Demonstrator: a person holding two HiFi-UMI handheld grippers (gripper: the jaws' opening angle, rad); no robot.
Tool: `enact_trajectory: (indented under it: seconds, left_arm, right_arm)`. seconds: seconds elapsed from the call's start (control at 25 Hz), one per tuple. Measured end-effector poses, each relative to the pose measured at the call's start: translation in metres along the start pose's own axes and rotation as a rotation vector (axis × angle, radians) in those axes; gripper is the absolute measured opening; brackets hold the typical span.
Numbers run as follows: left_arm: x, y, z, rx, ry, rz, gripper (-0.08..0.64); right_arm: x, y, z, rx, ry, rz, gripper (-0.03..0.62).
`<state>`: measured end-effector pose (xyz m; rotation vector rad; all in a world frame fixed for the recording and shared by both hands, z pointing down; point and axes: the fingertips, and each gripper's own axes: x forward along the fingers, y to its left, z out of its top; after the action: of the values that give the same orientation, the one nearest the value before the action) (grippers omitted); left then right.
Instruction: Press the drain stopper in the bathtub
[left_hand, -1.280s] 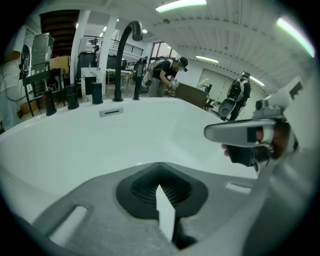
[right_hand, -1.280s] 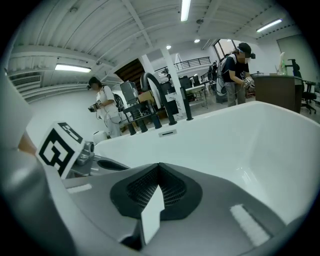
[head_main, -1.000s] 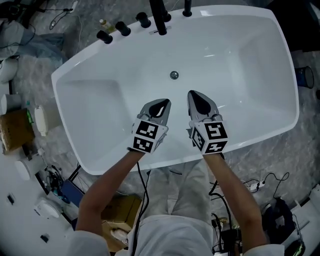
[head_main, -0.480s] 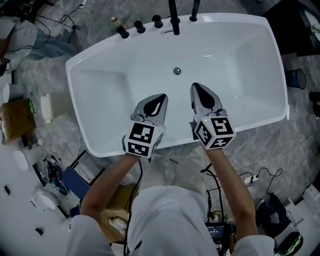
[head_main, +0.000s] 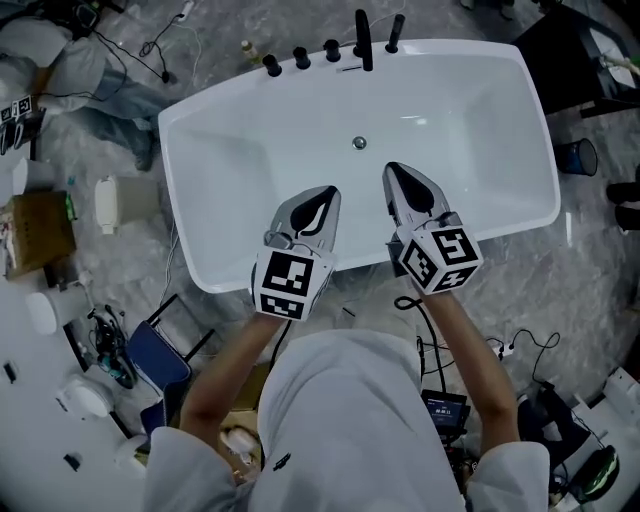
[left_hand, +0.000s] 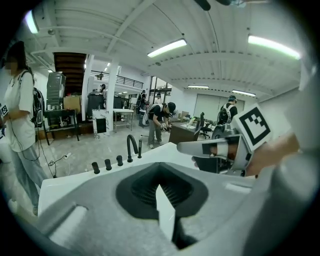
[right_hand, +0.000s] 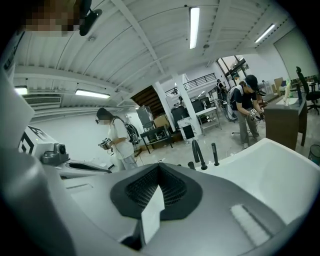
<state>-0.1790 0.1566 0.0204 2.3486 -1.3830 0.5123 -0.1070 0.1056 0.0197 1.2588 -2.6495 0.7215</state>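
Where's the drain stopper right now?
Head view: the drain stopper lies in the bathtub near its far rim, just below the black faucet, ahead of the left gripper and right gripper.

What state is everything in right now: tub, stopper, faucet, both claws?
bathtub: empty, no water showing.
drain stopper: nothing touching it; raised or pressed, cannot tell.
faucet: no water running.
left claw: shut, empty, over the tub's near side.
right claw: shut, empty, over the tub's near side.

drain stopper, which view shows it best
Head view: the drain stopper shows as a small round metal disc on the bathtub floor. Both gripper views show only the rim and faucet, not the stopper.
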Motion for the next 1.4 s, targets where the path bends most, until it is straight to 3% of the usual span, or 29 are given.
enact_trajectory:
  seconds: [0.28, 0.48, 0.64, 1.04, 1.24, 1.4]
  left_arm:
    - [-0.063, -0.027, 0.02, 0.016, -0.074, -0.003, -0.002]
    - [-0.096, -0.047, 0.033, 0.114, -0.11, -0.03, -0.002]
    - [-0.126, -0.051, 0.042, 0.132, -0.146, -0.044, -0.002]
    - [-0.181, -0.093, 0.053, 0.083, -0.237, -0.107, 0.0]
    - [-0.199, -0.089, 0.04, -0.012, -0.283, -0.031, -0.002]
    - [-0.205, -0.086, 0.019, -0.007, -0.24, -0.011, -0.001]
  right_arm:
    - [-0.04, 0.058, 0.025, -0.144, -0.038, 0.069, -0.001]
    - [-0.067, 0.084, 0.042, -0.17, -0.071, 0.07, -0.002]
    - [-0.081, 0.104, 0.055, -0.177, -0.101, 0.052, -0.002]
    - [-0.147, 0.163, 0.055, -0.117, -0.189, 0.033, -0.002]
    - [-0.168, 0.173, 0.035, -0.174, -0.217, -0.096, -0.002]
    - [-0.17, 0.199, 0.011, -0.169, -0.198, -0.09, -0.002]
